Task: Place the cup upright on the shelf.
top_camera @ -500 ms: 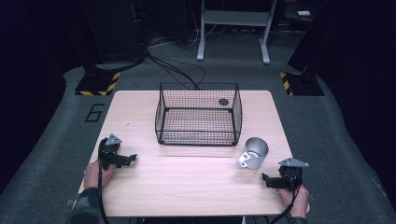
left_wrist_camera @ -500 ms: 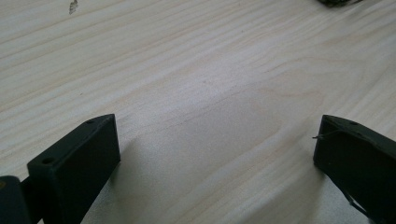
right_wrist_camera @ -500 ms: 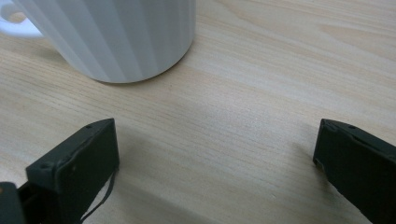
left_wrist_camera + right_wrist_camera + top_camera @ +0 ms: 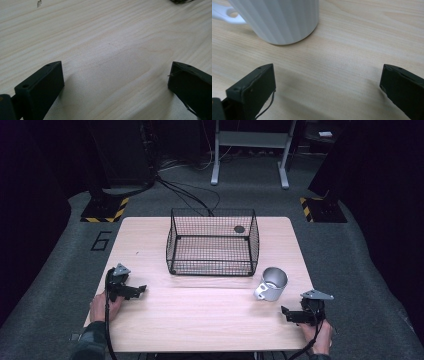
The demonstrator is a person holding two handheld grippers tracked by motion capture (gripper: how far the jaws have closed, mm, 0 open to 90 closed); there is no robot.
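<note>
A white ribbed mug [image 4: 271, 283] stands upright on the wooden table [image 4: 210, 320], right of centre, its handle toward the front left. In the right gripper view the mug [image 4: 279, 20] sits just beyond the jaws, toward the left one. My right gripper [image 4: 286, 313] rests low at the table's front right, a short way in front of the mug, open and holding nothing [image 4: 327, 85]. My left gripper [image 4: 141, 290] lies at the front left, open over bare wood [image 4: 116, 82]. A black wire basket [image 4: 212, 245] stands at the table's back centre.
A small dark round disc [image 4: 239, 229] lies inside the basket near its back right corner. The table's edges drop to grey carpet. Black stands with yellow-striped bases [image 4: 105, 210] and cables [image 4: 190, 195] sit on the floor behind.
</note>
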